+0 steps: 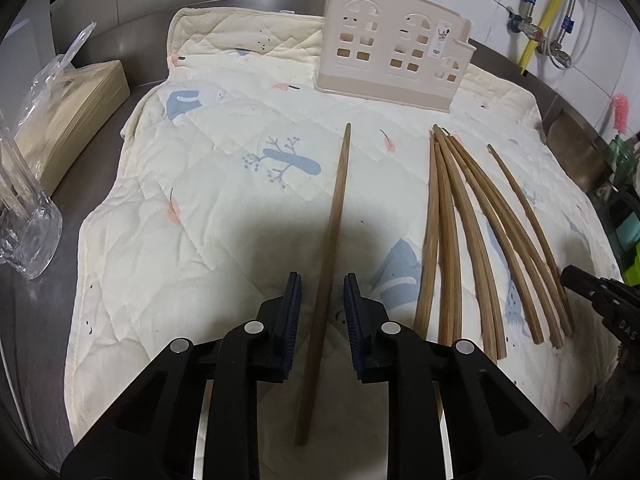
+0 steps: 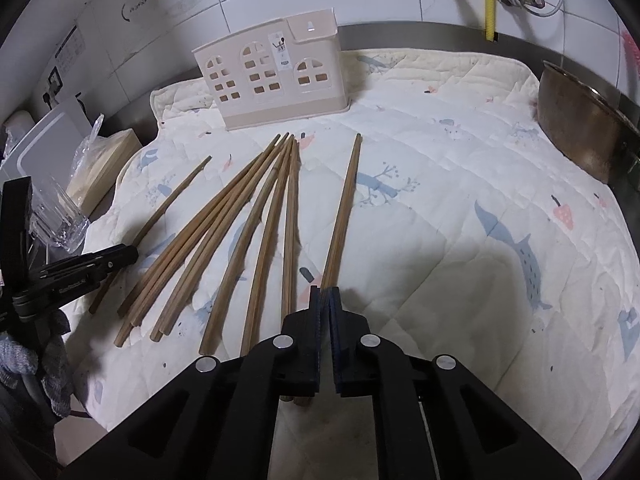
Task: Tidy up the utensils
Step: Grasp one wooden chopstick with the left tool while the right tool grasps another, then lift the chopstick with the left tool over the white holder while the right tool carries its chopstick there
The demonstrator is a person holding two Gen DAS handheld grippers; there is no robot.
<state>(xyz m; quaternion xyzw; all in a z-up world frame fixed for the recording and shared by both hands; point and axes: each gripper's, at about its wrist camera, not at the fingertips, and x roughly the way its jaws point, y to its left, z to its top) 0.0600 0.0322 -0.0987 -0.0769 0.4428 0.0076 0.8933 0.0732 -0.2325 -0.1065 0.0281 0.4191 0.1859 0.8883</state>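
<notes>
A steel surface (image 1: 120, 148) carries a cream quilted mat (image 1: 192, 208) printed with blue whales and pink feathers, which covers most of it. At the mat's far edge stands a beige plastic utensil holder (image 1: 394, 46) shaped like a house with cut-out windows, upright, with nothing between it and the chopsticks. A dull metal bowl (image 2: 580, 128) sits off the mat's far right corner; only the right wrist view shows it whole. Off the mat's left edge are a stack of tan paper (image 1: 76, 108) in a clear bag and a clear glass jar (image 1: 28, 232).

A fan of brown wooden chopsticks (image 1: 460, 240) lies on the mat in front of the holder, tips toward it.

The left gripper (image 1: 322, 292) straddles a single brown chopstick (image 1: 338, 232) set apart at the fan's left; its jaws stand a little apart on either side, the pads not touching it. The right gripper (image 2: 325, 300) has its jaws clenched on a pair of chopsticks (image 2: 344, 216) at the fan's right, whose tips point toward the holder. Only the right wrist view shows that grip; the left view catches just the black edge of the right gripper.
</notes>
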